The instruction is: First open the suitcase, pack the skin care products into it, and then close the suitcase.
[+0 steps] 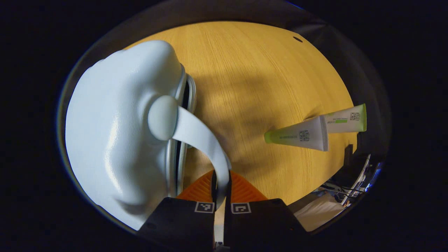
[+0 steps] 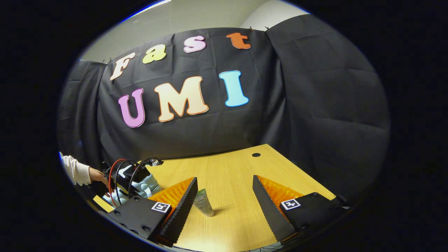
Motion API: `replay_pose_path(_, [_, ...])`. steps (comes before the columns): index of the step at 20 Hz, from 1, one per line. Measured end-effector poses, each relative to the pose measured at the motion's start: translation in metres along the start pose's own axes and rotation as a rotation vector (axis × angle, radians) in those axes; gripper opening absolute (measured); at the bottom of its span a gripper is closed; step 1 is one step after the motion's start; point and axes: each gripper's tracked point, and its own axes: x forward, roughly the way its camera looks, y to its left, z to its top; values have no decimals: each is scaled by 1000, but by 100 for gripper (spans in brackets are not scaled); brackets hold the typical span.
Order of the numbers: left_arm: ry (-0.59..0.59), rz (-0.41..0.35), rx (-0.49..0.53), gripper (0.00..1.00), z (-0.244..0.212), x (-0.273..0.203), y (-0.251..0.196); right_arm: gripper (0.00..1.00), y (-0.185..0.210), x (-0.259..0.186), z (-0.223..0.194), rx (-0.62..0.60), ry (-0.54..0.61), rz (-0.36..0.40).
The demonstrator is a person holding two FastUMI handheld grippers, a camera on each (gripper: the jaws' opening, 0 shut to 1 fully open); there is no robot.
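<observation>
A small pale blue hard-shell suitcase (image 1: 115, 133) lies on the wooden table (image 1: 252, 70), filling the left of the left gripper view. A dark gap shows along its zipper seam. My left gripper (image 1: 221, 176) is shut on the suitcase's curved handle (image 1: 203, 136). Two white tubes with green ends (image 1: 301, 134) (image 1: 346, 119) lie to the right on the table. In the right gripper view, my right gripper (image 2: 224, 178) stands open above the table, with one tube (image 2: 203, 202) lying ahead, close to its left finger and untouched.
At the far left of the right gripper view, a hand (image 2: 96, 175) in a white sleeve holds the other gripper (image 2: 129, 175) over the suitcase (image 2: 148, 185). A small round hole (image 2: 256, 154) sits near the table's back edge. Black cloth walls the booth.
</observation>
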Motion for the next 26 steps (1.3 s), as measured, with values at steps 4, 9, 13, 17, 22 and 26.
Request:
replay_pose_path(4, [-7, 4, 10, 0, 5, -10, -3, 98, 4, 4, -3, -7, 10, 14])
replay_pose_path(9, [-98, -54, -48, 0, 38, -61, -16, 98, 15, 13, -7, 11, 30, 45])
replay_pose_path(13, [-183, -109, -114, 0, 68, -115, -18, 98, 24, 24, -4, 9, 35, 76])
replay_pose_path(17, [-245, -158, -202, 0, 87, -158, 1, 98, 32, 34, 5, 15, 16, 101])
replay_pose_path(22, [-378, -150, -272, 0, 95, -223, 56, 98, 38, 44, 6, 11, 19, 118])
replay_pose_path(26, [-447, -62, -303, 0, 83, -268, 120, 98, 44, 49, 7, -1, 24, 135])
